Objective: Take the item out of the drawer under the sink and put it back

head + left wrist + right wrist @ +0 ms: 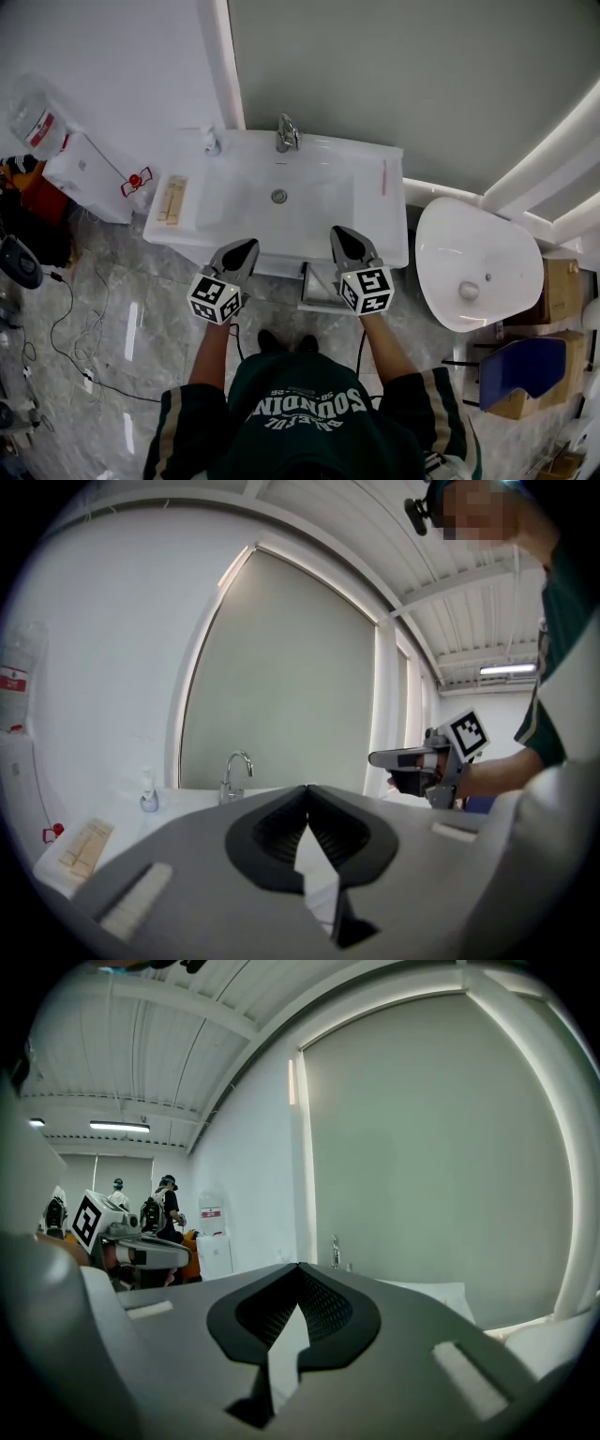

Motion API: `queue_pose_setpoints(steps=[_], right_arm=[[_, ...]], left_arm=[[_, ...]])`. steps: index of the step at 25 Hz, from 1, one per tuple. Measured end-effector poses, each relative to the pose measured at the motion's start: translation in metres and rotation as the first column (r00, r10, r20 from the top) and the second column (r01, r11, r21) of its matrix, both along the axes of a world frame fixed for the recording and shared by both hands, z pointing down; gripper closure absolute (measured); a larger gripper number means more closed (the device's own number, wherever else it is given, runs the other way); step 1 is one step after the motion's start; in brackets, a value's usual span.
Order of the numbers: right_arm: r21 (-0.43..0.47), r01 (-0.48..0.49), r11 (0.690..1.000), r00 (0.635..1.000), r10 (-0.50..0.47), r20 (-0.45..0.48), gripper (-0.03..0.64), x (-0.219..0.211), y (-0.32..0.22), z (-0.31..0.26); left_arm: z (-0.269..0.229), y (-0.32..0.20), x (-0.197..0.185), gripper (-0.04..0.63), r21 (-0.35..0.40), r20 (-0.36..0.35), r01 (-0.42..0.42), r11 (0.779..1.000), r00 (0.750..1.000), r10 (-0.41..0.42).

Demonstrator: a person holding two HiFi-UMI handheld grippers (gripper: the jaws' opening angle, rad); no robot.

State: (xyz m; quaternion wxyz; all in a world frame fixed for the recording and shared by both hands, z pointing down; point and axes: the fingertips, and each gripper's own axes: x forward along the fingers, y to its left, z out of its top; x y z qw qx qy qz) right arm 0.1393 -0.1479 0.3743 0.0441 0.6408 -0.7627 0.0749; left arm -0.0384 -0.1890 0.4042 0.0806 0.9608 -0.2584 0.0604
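A white sink (234, 202) with a chrome faucet (288, 133) stands against the wall. Under its front edge, a grey drawer (319, 289) seems to stick out a little; I cannot tell what is in it. My left gripper (246, 247) hovers at the sink's front edge, left of the drawer, shut and empty. My right gripper (339, 233) is level with it, above the drawer's right side, also shut and empty. In the left gripper view the left gripper (307, 787) points over the sink toward the faucet (234, 771). In the right gripper view the right gripper (298, 1266) has its jaws touching.
On the sink's left ledge lie a wooden box (172, 199) and a small bottle (212, 141); a thin pink stick (383, 176) lies at the right. A white oval fixture (478, 264) stands to the right, a water dispenser (89, 173) to the left. Cables (84, 328) cross the floor.
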Motion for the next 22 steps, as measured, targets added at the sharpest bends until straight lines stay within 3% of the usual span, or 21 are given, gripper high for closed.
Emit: queue_pose_setpoints(steps=[22], right_arm=[[-0.012, 0.023, 1.000, 1.000, -0.023, 0.016, 0.615, -0.016, 0.006, 0.008]], left_arm=[[0.008, 0.007, -0.012, 0.545, -0.019, -0.006, 0.018, 1.000, 1.000, -0.018]])
